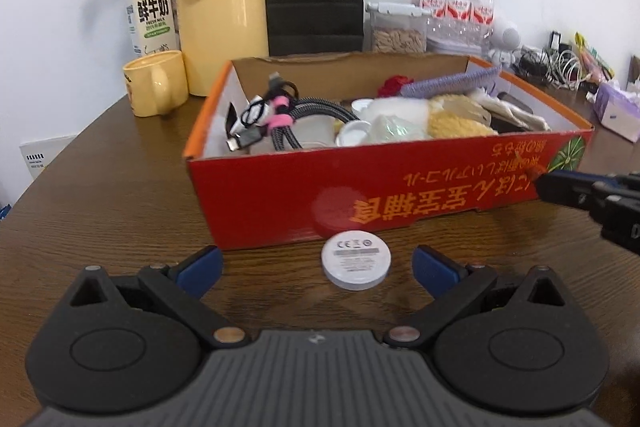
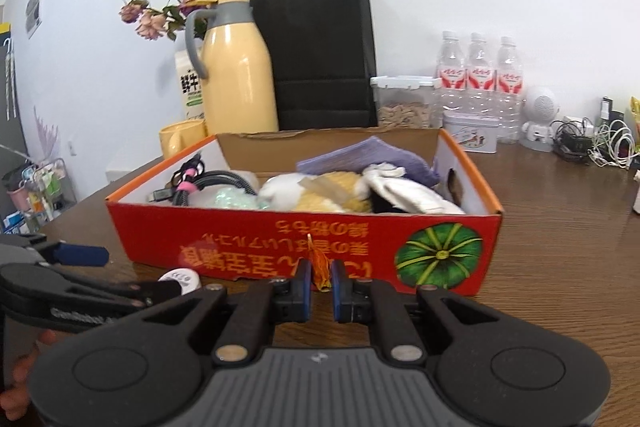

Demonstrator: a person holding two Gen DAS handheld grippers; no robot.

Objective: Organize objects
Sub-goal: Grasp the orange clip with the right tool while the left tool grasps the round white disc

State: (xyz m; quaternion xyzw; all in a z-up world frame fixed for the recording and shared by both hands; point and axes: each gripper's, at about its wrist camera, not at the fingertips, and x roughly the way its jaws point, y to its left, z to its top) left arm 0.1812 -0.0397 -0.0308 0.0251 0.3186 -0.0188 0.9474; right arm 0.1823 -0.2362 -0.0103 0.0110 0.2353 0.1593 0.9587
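A red cardboard box (image 1: 400, 195) sits on the brown table, filled with cables (image 1: 276, 123), white lids, yellow sponges and cloths; it also shows in the right wrist view (image 2: 260, 239). A white round puck (image 1: 356, 261) lies on the table just in front of the box, between the blue pads of my open left gripper (image 1: 318, 263). My right gripper (image 2: 320, 287) is shut on a small orange folded-paper piece (image 2: 320, 267), held in front of the box's front wall. The right gripper also shows in the left wrist view (image 1: 538, 183). The puck (image 2: 182, 277) shows partly behind my left gripper.
Behind the box stand a yellow thermos (image 1: 222, 7), a yellow mug (image 1: 154, 83), a milk carton (image 1: 150, 13), a black paper bag (image 2: 320, 59), a clear container (image 2: 404, 101) and water bottles (image 2: 478, 75). Cables (image 2: 600, 143) clutter the far right.
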